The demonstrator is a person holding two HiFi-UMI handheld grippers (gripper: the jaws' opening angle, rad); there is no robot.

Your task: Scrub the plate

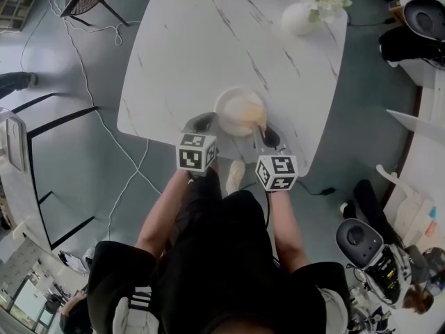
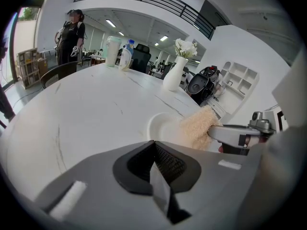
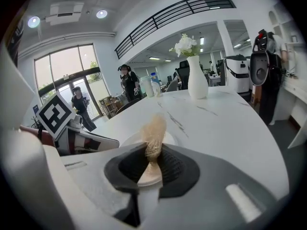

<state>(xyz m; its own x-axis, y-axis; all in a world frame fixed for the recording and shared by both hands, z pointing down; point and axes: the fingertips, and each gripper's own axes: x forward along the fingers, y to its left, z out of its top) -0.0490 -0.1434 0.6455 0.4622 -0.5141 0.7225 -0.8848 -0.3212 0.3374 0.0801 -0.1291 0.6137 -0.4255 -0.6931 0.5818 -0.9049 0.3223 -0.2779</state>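
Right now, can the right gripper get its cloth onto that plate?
Probably yes. The right gripper pinches the cloth in its jaws, and the plate lies directly ahead with nothing between. The left gripper, jaws shut, sits at the plate's other side, out of the way.

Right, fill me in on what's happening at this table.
A person stands at a white marble table with a gripper in each hand. The right gripper is shut on a beige scrubber that sits on the white plate near the table's edge. The left gripper is shut with nothing in it, beside the plate's left rim. A vase of flowers stands at the far corner.
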